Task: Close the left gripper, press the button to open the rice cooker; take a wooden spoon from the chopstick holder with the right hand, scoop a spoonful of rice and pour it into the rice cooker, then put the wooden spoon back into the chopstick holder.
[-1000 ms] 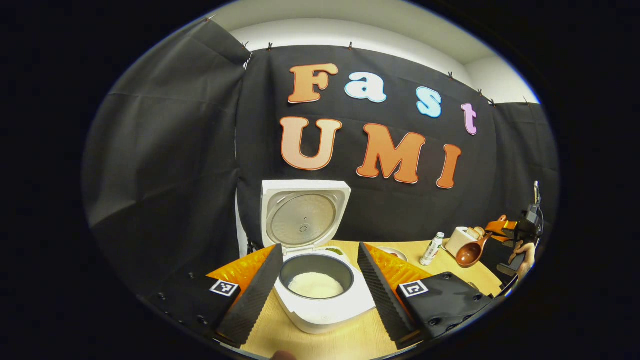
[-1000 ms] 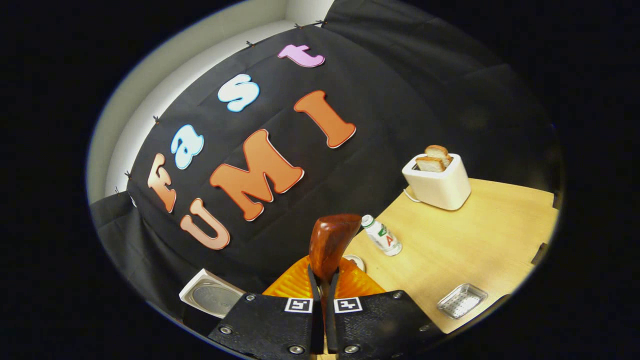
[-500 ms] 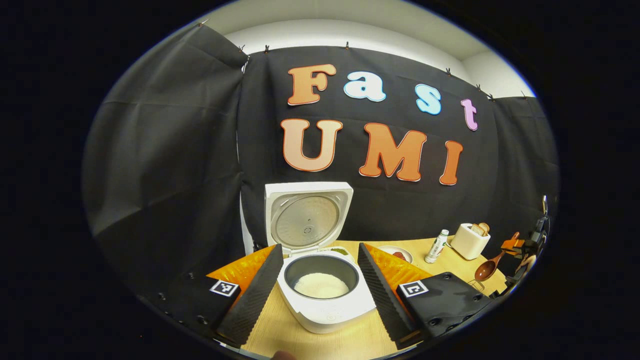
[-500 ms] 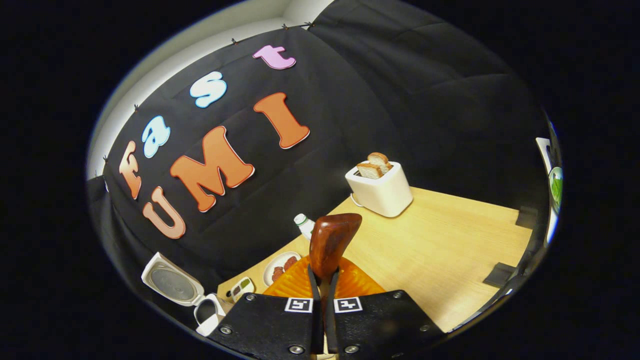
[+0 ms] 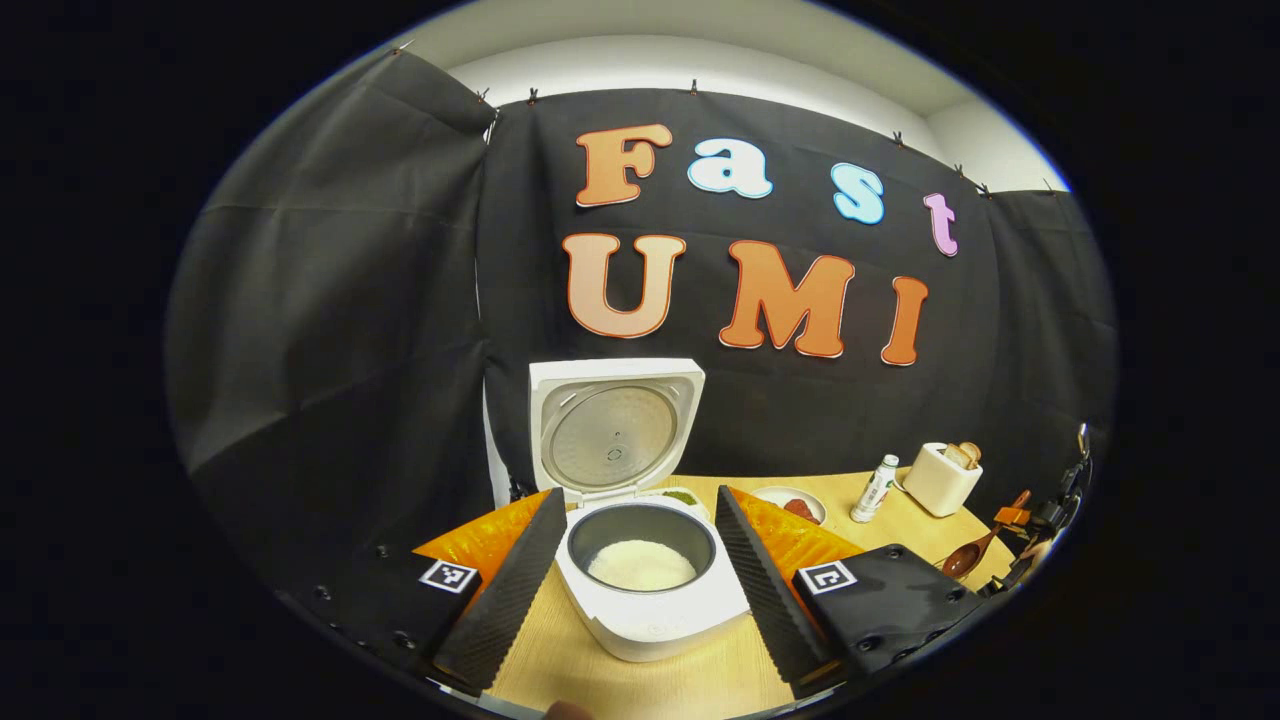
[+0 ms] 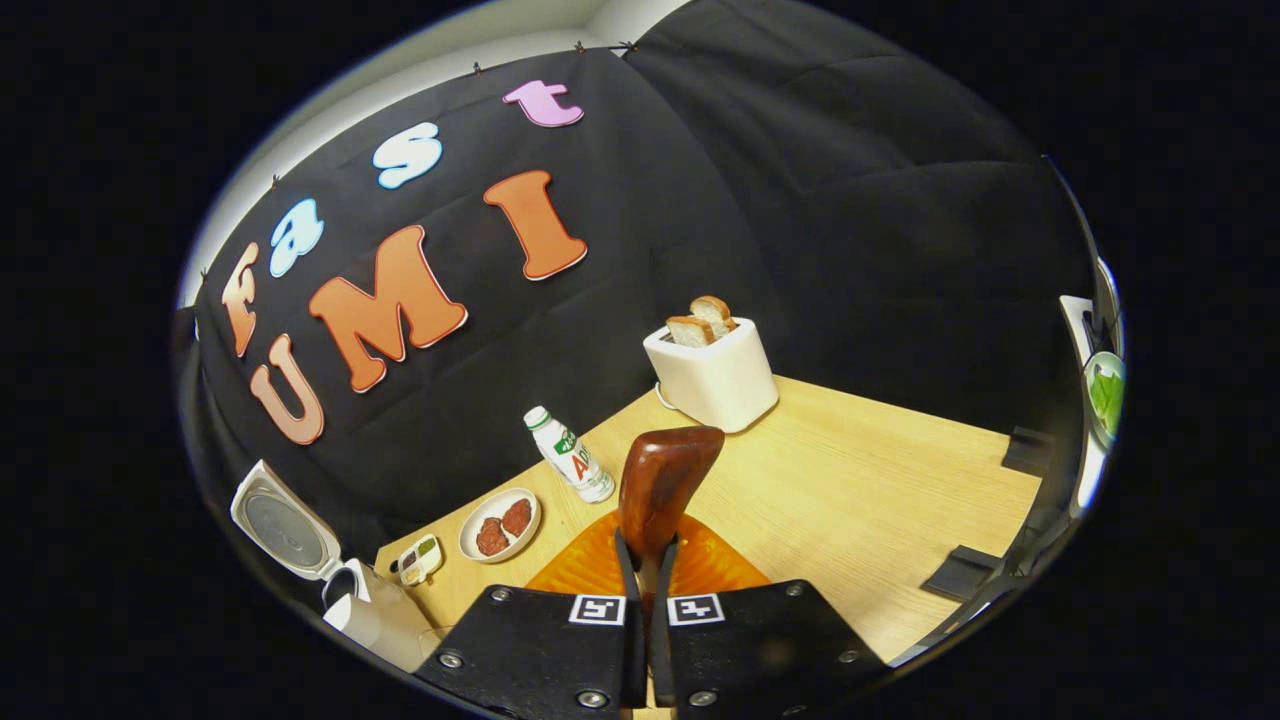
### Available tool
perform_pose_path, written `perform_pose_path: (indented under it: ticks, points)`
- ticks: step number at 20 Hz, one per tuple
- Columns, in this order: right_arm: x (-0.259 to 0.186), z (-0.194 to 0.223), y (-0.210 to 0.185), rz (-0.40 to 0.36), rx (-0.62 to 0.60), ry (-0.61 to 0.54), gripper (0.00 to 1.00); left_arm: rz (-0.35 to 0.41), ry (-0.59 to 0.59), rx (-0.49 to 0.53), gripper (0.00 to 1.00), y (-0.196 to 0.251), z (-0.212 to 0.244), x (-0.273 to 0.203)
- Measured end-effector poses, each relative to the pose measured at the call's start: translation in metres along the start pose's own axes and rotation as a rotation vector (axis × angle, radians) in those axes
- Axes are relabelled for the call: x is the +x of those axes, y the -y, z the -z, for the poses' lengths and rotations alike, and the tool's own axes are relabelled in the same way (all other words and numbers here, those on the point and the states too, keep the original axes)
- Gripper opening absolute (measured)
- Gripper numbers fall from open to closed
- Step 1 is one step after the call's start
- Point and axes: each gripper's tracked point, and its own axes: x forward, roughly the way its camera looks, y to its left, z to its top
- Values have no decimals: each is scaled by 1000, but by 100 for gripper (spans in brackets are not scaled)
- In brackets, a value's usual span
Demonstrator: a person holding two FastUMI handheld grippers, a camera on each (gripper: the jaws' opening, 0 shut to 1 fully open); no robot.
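The white rice cooker (image 5: 650, 620) stands between my left gripper's fingers, lid (image 5: 613, 428) raised, with white rice in its grey pot (image 5: 641, 563). My left gripper (image 5: 640, 585) is open, one finger on each side of the cooker and neither touching it. My right gripper (image 6: 648, 560) is shut on the handle of the brown wooden spoon (image 6: 665, 480), whose bowl points forward above the table. In the left gripper view the right gripper (image 5: 1040, 515) and the spoon (image 5: 965, 560) sit low at the far right. In the right gripper view the cooker (image 6: 290, 520) sits at the lower left edge.
On the wooden table (image 6: 860, 500) stand a white toaster (image 6: 712, 375) holding toast, a small white bottle (image 6: 570, 455), a plate of reddish food (image 6: 500, 523) and a small dish (image 6: 418, 560). Black cloth walls close the back and sides.
The right gripper, still holding the spoon, has drawn away to the right and lower, and its view has swung so more of the table shows. The left gripper has barely moved.
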Motion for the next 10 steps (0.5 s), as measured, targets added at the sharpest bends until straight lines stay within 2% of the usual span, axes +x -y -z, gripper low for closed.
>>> perform_pose_path:
  ticks: [7, 10]
  points:
    - [12, 20, 4, -30, -18, -2, 4, -33, -8, 16, 100, 4, 1, -8]
    - [15, 34, 6, -25, -47, -24, 8, -37, -12, 14, 100, 6, 3, -10]
